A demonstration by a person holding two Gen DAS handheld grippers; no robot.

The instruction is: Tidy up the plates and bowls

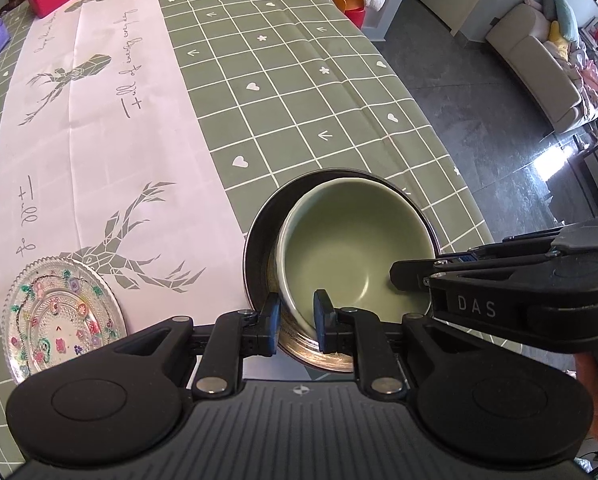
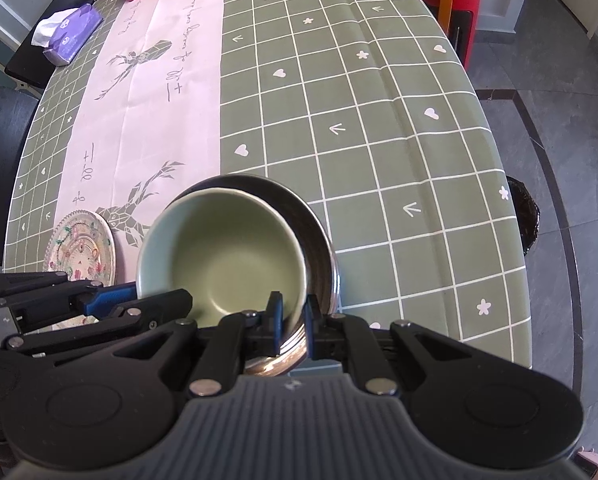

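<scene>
Green checked cloth covers desk (image 1: 299, 92), white runner down middle. Steel bowl (image 1: 259, 248) sits near desk edge, green ceramic bowl (image 1: 355, 248) nested inside, tilted off-centre — stacking, likely. Patterned glass plate (image 1: 59, 320) well apart, untouched. Left gripper (image 1: 297, 322) jaws nearly closed, pinching green bowl rim. Right gripper (image 2: 293, 322) jaws clamped on opposite rim, sharing load.

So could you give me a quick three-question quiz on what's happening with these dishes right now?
1. True or false: the pale green ceramic bowl sits inside the shiny steel bowl.
2. What does each hand-held gripper pinch?
3. Which dish lies apart: A patterned glass plate, B red mug?

Key: 1 true. 2 The left hand-held gripper and the right hand-held gripper each pinch the green bowl's rim. 3 A.
</scene>
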